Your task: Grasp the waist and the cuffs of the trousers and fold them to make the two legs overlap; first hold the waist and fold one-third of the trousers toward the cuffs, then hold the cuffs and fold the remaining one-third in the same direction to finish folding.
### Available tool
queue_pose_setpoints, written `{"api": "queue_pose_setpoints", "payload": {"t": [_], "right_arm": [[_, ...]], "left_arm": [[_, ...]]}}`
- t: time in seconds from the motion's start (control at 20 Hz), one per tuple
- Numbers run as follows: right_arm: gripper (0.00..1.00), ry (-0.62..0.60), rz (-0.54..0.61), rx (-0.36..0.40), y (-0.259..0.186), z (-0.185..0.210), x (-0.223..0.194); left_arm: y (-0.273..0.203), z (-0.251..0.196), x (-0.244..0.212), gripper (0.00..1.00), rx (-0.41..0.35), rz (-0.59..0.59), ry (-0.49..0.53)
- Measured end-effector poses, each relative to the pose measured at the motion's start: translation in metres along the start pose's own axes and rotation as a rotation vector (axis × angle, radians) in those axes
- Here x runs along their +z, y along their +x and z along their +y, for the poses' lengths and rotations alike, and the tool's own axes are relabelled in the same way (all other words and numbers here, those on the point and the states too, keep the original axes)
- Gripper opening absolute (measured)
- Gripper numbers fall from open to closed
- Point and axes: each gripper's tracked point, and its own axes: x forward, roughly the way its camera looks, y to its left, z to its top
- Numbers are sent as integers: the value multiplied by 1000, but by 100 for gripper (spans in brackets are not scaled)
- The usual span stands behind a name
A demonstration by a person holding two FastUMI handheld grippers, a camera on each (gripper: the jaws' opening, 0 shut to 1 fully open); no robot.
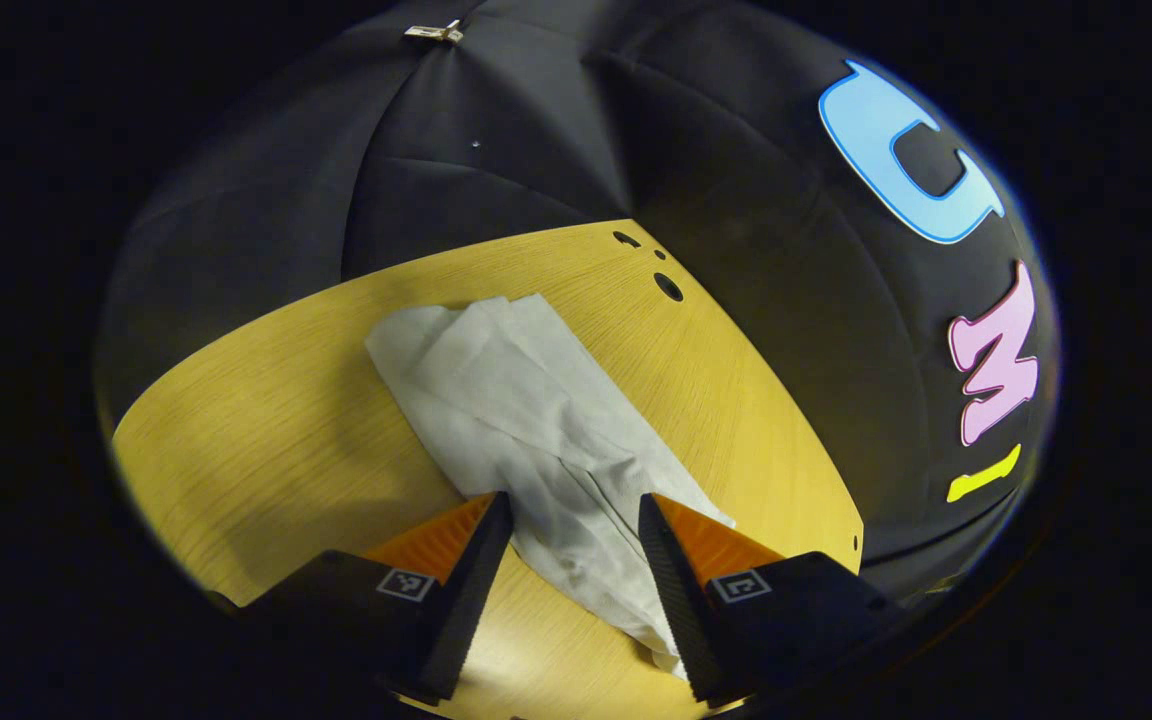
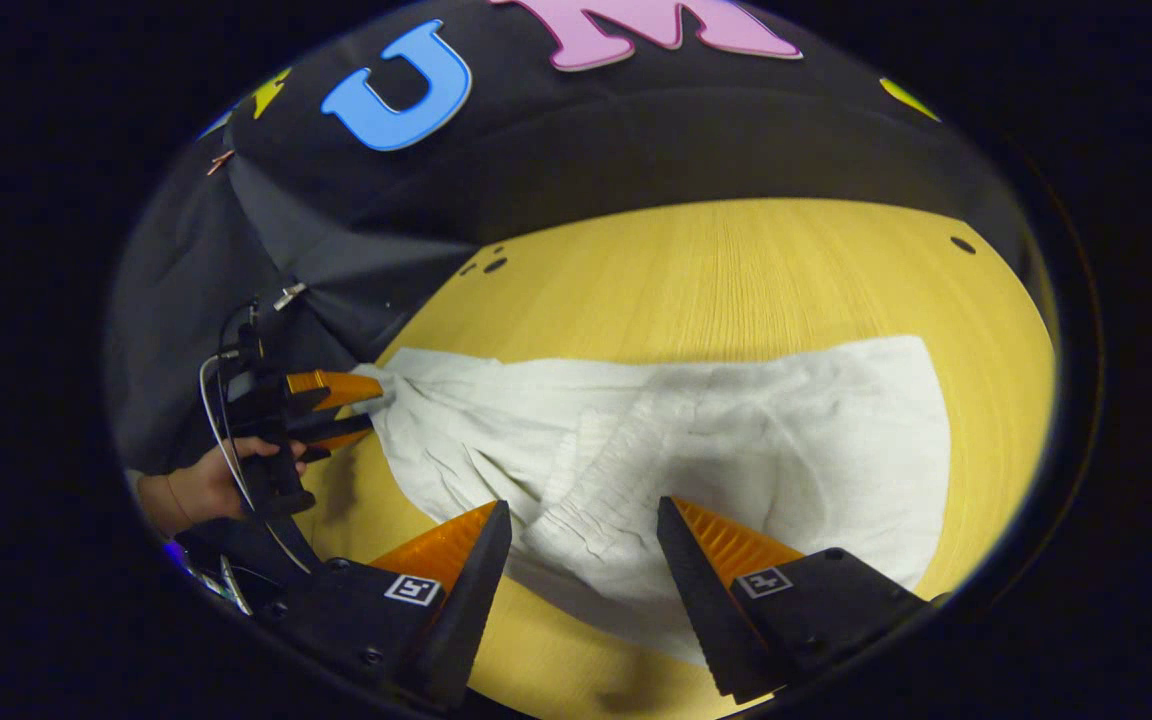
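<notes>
White trousers [image 1: 526, 400] lie crumpled along the yellow wooden table [image 1: 266, 430]. My left gripper [image 1: 574, 500] is open, and one narrow end of the cloth runs between its fingers. In the right gripper view the trousers [image 2: 786, 450] stretch across the table [image 2: 736, 270], with a gathered ribbed band [image 2: 591, 480] near the front. My right gripper [image 2: 584, 508] is open just above that band, one finger on each side. The left gripper [image 2: 341, 410] shows at the far left end of the cloth, held by a hand [image 2: 201, 490], its fingers apart around the cloth's edge.
Small dark holes [image 1: 669, 287] mark the table's far corner, with another hole [image 2: 963, 244] at the right. The booth's black cloth wall [image 1: 496, 150] closes in behind the table. A metal clip [image 1: 433, 32] hangs on it. A cable [image 2: 221, 440] loops off the left gripper.
</notes>
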Motion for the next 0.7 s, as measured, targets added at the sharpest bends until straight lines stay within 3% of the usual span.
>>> {"api": "queue_pose_setpoints", "payload": {"t": [0.05,0.1,0.15,0.2,0.25,0.3,0.45,0.7], "right_arm": [[91,-11,31,2,1,1,-13],[91,-36,-24,-1,8,-1,-3],[82,-42,13,-7,6,0,-15],[91,-49,-15,-10,8,1,-10],[92,-48,0,-12,6,2,-13],[91,-51,-13,-9,7,2,-9],[91,-41,-3,-2,6,2,-10],[92,25,-39,2,-2,-3,2]], "left_arm": [[2,0,1,80,6,1,-3],[3,-1,1,77,10,5,-8],[4,-3,1,75,12,16,-5],[6,2,0,77,46,34,12],[7,11,0,48,84,50,35],[10,9,2,18,71,46,29],[10,8,2,8,44,35,-4],[-3,1,12,6,10,-29,8]]}}
